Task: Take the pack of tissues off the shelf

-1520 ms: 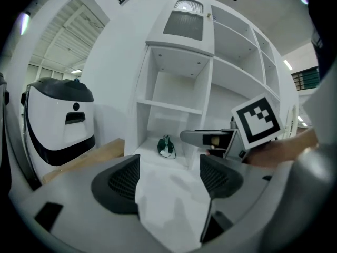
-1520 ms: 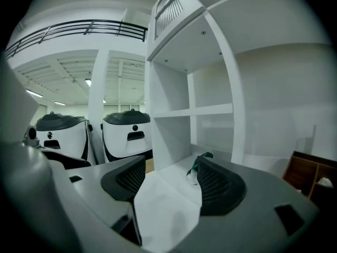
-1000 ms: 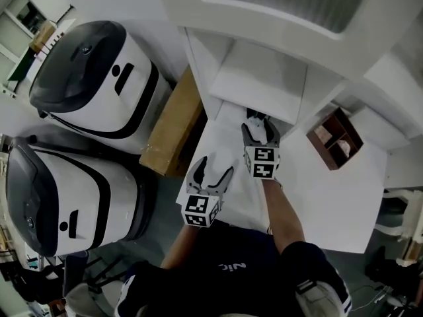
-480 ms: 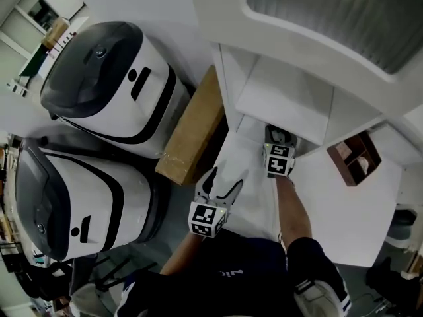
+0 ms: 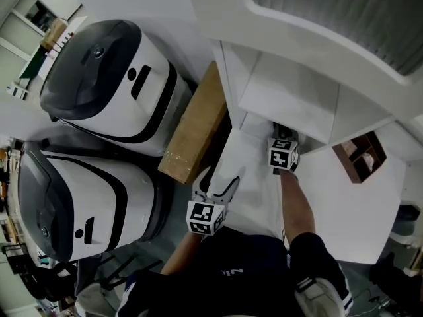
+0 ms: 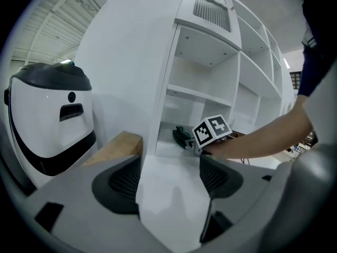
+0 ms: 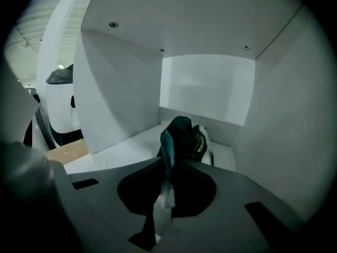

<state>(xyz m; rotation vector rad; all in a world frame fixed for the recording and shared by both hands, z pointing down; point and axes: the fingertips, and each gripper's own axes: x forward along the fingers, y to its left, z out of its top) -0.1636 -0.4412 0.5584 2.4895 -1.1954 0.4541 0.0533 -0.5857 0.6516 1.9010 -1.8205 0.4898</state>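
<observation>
The head view reaches me dim and flat, with the white shelf unit (image 5: 291, 101) its brightest part and the floor left of it sinking to grey. In the left gripper view, light from high to the left of the shelf unit washes its side. Fisheye bends its uprights and the corners go black. Inside the shelf unit, the right gripper view is murky: only the back wall glows, and the pack of tissues (image 7: 181, 136) is a dark silhouette.

The bay (image 7: 126, 144) is boxed in by a left wall (image 7: 116, 104), a right wall (image 7: 287, 120), a board (image 7: 184, 20) above and a back wall (image 7: 208, 86). The pack (image 7: 185, 136) and the right gripper (image 7: 167, 165) take up the middle of its floor, with room on both sides. Outside, the table (image 5: 344, 203) is open, but a box (image 5: 195, 134) and 2 machines (image 5: 99, 71) block the left.
</observation>
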